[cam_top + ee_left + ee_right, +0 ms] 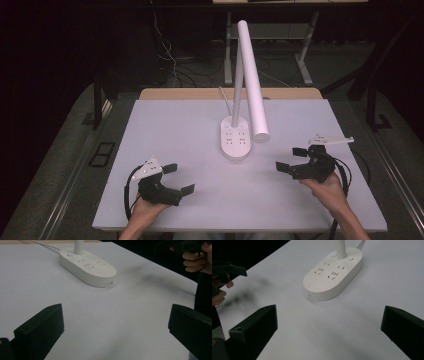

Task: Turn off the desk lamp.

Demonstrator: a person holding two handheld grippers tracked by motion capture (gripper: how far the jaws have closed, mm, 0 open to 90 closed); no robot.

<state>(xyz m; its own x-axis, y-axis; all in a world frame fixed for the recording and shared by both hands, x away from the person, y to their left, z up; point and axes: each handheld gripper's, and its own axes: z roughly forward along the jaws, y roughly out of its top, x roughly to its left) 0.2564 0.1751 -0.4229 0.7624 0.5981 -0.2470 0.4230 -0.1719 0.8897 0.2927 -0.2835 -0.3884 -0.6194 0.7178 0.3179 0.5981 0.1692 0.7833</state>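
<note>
- The left gripper (178,178) is sitting low over the near left part of the table (170,125), its two black jaws standing wide apart with nothing between them
- In the left gripper view those jaws are framing bare white tabletop, and the lamp base is lying ahead of them, well apart
- The person's left hand (145,206) is gripping the handle from behind, the forearm coming in from the bottom edge, and a black cable is looping beside the gripper
- The right gripper (292,159) is hovering over the near right part of the table, jaws also spread wide and empty, pointing toward the middle
- The right hand (327,187) is wrapping its handle, with a grey plate riding on top of the gripper
- The desk lamp (250,75) is standing at the table's centre, between and beyond both grippers
- Its oval white base (333,272) is carrying socket slots and a small lit blue button near the stem
- The long white lamp head is leaning down over the right side of the base, and a white cord is running off toward the far edge
</note>
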